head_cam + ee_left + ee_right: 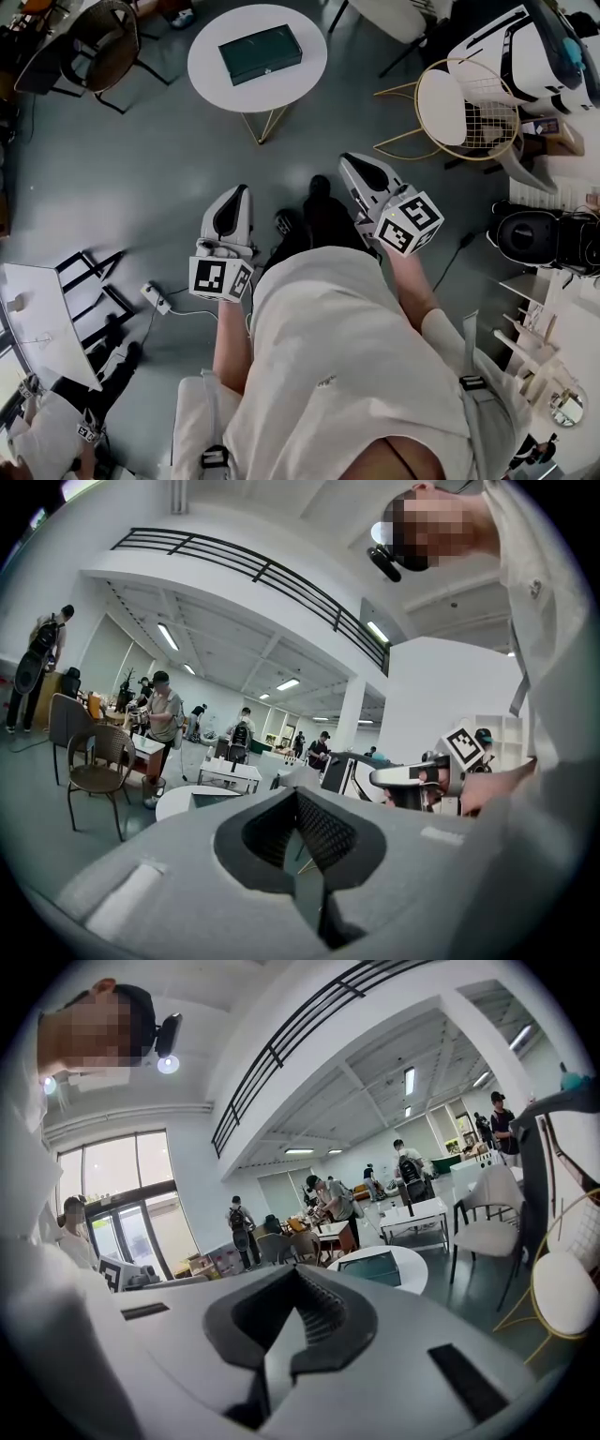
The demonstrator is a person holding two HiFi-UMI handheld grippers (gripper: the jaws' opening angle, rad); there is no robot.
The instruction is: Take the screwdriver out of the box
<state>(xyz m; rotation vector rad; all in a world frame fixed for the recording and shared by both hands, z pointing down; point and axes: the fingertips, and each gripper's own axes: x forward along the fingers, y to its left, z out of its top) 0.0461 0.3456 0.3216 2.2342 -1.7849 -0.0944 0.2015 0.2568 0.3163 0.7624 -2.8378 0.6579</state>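
a dark green box (pixel 261 53) lies flat and closed near the middle of a round white tabletop (pixel 204 70), well apart from both grippers; the screwdriver itself cannot be seen in any view. the person stands on the grey floor (pixel 141 178) back from the table, and a white shirt (pixel 347 356) fills the lower part of the head view. the left gripper (pixel 237 191) is held out in front of the body, nearly level, its jaws clenched together with nothing between them and its marker cube (pixel 221 278) toward the body. the right gripper (pixel 351 161) is near it on the right, aimed the same way toward the table, its jaws likewise pressed together and empty. the two grippers do not touch, and dark shoes (pixel 319 192) show on the floor between them. a brown woven chair (pixel 98 42) stands off the tabletop's left edge, and a gold wire chair (pixel 450 108) with a white seat stands off its right edge. a white power strip (pixel 155 297) lies on the floor left of the left gripper.
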